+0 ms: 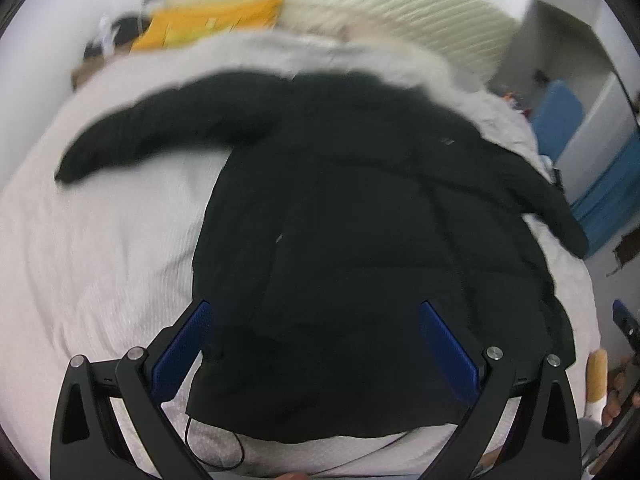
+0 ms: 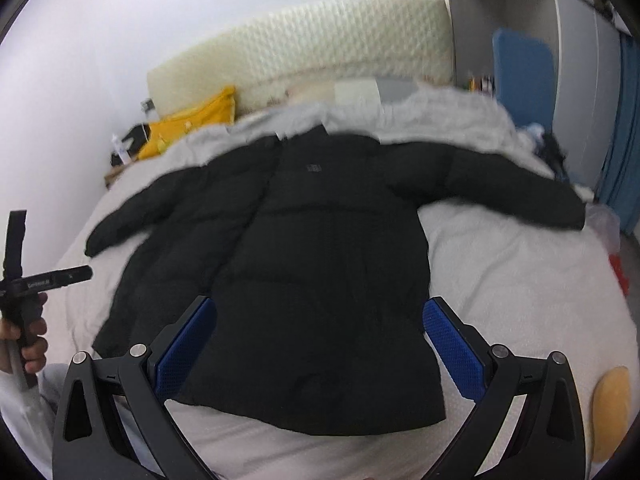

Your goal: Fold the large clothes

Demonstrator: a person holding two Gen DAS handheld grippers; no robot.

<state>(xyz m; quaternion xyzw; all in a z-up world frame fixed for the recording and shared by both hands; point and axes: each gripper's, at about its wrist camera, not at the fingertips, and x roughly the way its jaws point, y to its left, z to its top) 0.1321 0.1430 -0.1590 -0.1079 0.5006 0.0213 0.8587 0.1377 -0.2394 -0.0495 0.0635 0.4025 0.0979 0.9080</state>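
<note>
A large black puffer jacket (image 1: 340, 220) (image 2: 304, 264) lies flat on a bed, front up, both sleeves spread out to the sides. Its hem is nearest to me and its collar points away. My left gripper (image 1: 316, 308) hovers above the hem, open, with blue pads (image 1: 188, 340) wide apart and nothing between them. My right gripper (image 2: 320, 304) also hangs open over the lower part of the jacket. The left tool, held in a hand (image 2: 24, 332), shows at the left edge of the right wrist view.
The bed has a pale grey cover (image 2: 500, 280) and a cream padded headboard (image 2: 320, 44). A yellow cushion (image 2: 192, 120) lies at the far left by the wall. Blue furniture (image 2: 524, 76) stands to the right of the bed. A thin black cord (image 1: 216, 444) lies near the hem.
</note>
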